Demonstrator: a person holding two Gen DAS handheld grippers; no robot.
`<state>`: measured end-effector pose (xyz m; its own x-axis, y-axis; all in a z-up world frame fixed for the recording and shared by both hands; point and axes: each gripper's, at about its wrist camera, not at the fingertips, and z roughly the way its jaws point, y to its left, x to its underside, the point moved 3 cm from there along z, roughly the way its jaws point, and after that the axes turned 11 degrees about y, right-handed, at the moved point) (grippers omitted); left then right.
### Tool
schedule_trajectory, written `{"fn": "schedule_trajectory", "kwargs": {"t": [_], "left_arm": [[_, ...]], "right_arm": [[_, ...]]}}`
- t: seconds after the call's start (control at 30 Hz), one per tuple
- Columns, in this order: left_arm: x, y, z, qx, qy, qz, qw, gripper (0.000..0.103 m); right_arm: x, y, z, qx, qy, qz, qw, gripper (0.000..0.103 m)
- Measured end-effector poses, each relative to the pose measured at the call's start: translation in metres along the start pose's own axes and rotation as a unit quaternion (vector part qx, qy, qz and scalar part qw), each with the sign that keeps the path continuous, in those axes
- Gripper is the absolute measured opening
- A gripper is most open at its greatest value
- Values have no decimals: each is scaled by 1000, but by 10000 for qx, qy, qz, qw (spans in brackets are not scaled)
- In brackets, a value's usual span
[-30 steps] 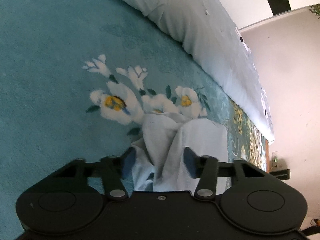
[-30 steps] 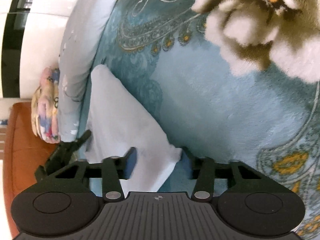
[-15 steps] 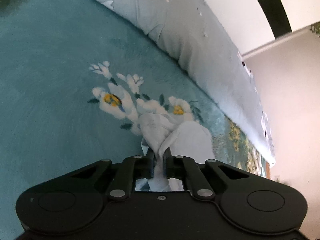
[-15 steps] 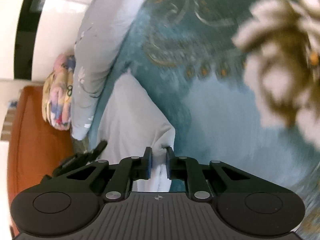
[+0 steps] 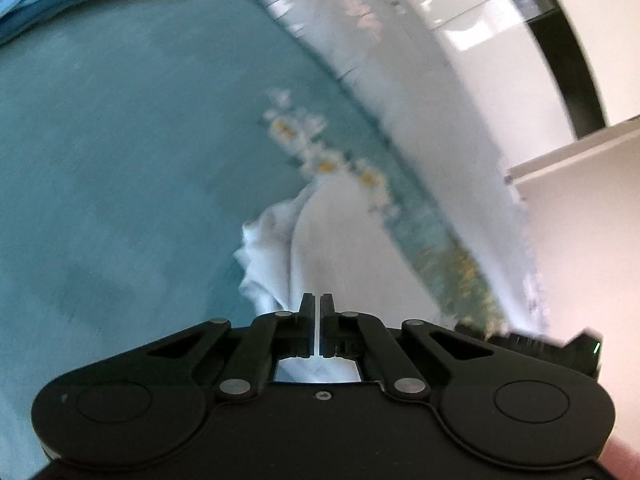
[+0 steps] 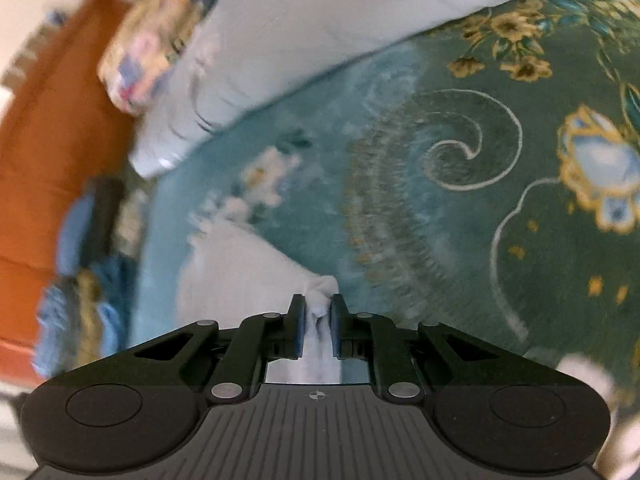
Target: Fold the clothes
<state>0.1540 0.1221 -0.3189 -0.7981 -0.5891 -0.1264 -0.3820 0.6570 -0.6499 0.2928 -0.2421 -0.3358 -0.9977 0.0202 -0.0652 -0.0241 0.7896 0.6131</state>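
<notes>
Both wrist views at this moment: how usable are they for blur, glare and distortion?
Left wrist: the teal blanket and its flowers are streaked with motion blur, the glossy white wall shows glare, and only the left gripper, shut on the white garment, is sharp. Right wrist: the left side is smeared, the scroll pattern at right reads clearly; fisheye bends both.

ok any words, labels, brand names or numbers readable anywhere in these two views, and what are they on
None: no word, brand or number can be read in either view.
The right tool carries only a small round crosshair mark on its body, a symbol and not text.
The left tool body shows screws, no lettering.
The white garment shows no tag or print.
The teal blanket bears only floral and scroll patterns; much of both views is motion-blurred.
</notes>
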Motion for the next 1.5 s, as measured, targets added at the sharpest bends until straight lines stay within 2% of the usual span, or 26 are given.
{"fn": "schedule_trajectory", "kwargs": {"t": [0.13,0.23,0.3,0.4,0.43,0.47,0.63,0.7,0.8,0.83,0.87,0.9,1.03,1.13,1.2,1.23,1.27,1.3,1.33,1.37,1.4,1.43,1.47,1.5], "left_arm": [[6,6,0,-67,-147,-207,9997,0],[-1,-6,3,-94,-75,126,9998,1],[-6,-16,7,-206,23,478,9986,12],[-13,-31,11,-360,132,943,9948,20],[-13,-33,14,-398,225,1000,9939,28],[-15,-35,20,-444,369,1033,9930,30],[-19,-40,38,-550,744,1399,9858,27],[-20,-41,42,-575,842,1470,9839,10],[-25,-42,44,-606,854,1510,9830,1],[-27,-42,43,-578,821,1525,9832,1],[-28,-43,41,-549,788,1540,9834,0],[-31,-44,40,-573,731,1584,9830,0],[-35,-43,40,-631,766,1668,9810,0],[-35,-37,41,-698,913,1683,9790,0],[-35,-34,37,-685,955,1677,9788,3],[-38,-34,33,-643,906,1661,9798,4],[-42,-33,30,-600,852,1643,9809,12],[-45,-33,26,-558,799,1625,9819,24],[-50,-32,23,-559,729,1637,9822,31],[-57,-32,22,-598,668,1699,9814,40],[-65,-33,24,-626,681,1759,9800,43],[-72,-33,26,-651,707,1818,9786,45],[-80,-33,29,-676,733,1877,9772,54],[-88,-33,34,-686,802,1942,9753,61]], "right_arm": [[-2,-7,9,180,103,-43,9998,12],[8,-7,3,297,-28,-94,9995,19],[20,-7,-7,330,-166,-76,9993,21],[48,-3,-19,276,-268,-57,9992,27],[59,-1,-21,219,-257,-56,9994,27],[71,1,-22,159,-228,-72,9996,27],[120,26,-6,43,187,-603,9980,27],[128,34,0,181,180,-797,9965,27],[129,40,7,277,199,-912,9953,27],[129,42,10,332,248,-933,9948,23],[130,43,13,449,309,-968,9938,14],[132,44,15,503,346,-1010,9930,9],[142,50,18,418,489,-1030,9926,7],[145,48,16,398,417,-858,9946,7],[141,43,7,250,190,-582,9978,7],[138,40,1,197,61,-448,9988,7],[133,36,-4,156,-82,-298,9994,8],[129,31,-6,108,-205,-157,9996,12],[125,26,-9,60,-324,-7,9995,15],[120,19,-11,5,-419,174,9990,23],[116,13,-12,-94,-495,336,9982,33],[112,7,-13,-192,-571,499,9969,38],[107,1,-13,-287,-634,654,9954,45],[104,-4,-9,-355,-651,783,9942,47]]}}
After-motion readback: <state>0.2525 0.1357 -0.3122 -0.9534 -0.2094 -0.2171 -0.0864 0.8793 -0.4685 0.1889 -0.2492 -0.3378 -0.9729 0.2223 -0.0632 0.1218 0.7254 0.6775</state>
